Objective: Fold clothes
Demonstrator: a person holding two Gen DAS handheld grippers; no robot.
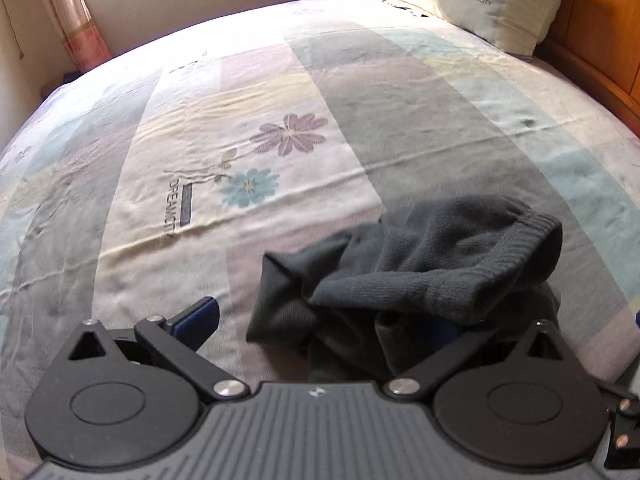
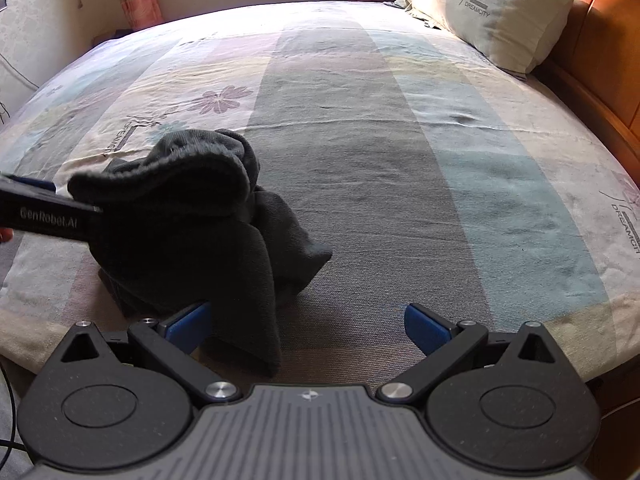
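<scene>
The left tool (image 1: 328,320) is seen with its jaws spread wide; its left blue pad (image 1: 200,318) is clear, while the right pad is hidden under the garment (image 1: 404,276). Whether any cloth is pinched cannot be told from the left wrist view. In the right wrist view, the left tool's black body (image 2: 44,216), marked with white lettering, is seen entering from the left edge and touching the bundle, with a fingertip (image 2: 5,235) just visible at that edge.

The right tool (image 2: 308,326) is held wide, with both blue pads (image 2: 426,328) exposed. A hanging fold of the garment (image 2: 192,236) drapes down just beside its left pad; nothing is held between the pads.

The garment, a dark grey knitted piece with a ribbed cuff or hem rolled on top, is bunched in a heap on the near edge of the bed (image 2: 360,168). The bed is covered with a patchwork sheet (image 1: 248,128) printed with flowers. A pillow (image 1: 492,0) lies at the far right corner against a wooden headboard (image 2: 600,52). Curtains (image 1: 68,12) hang by a window on the far wall.
</scene>
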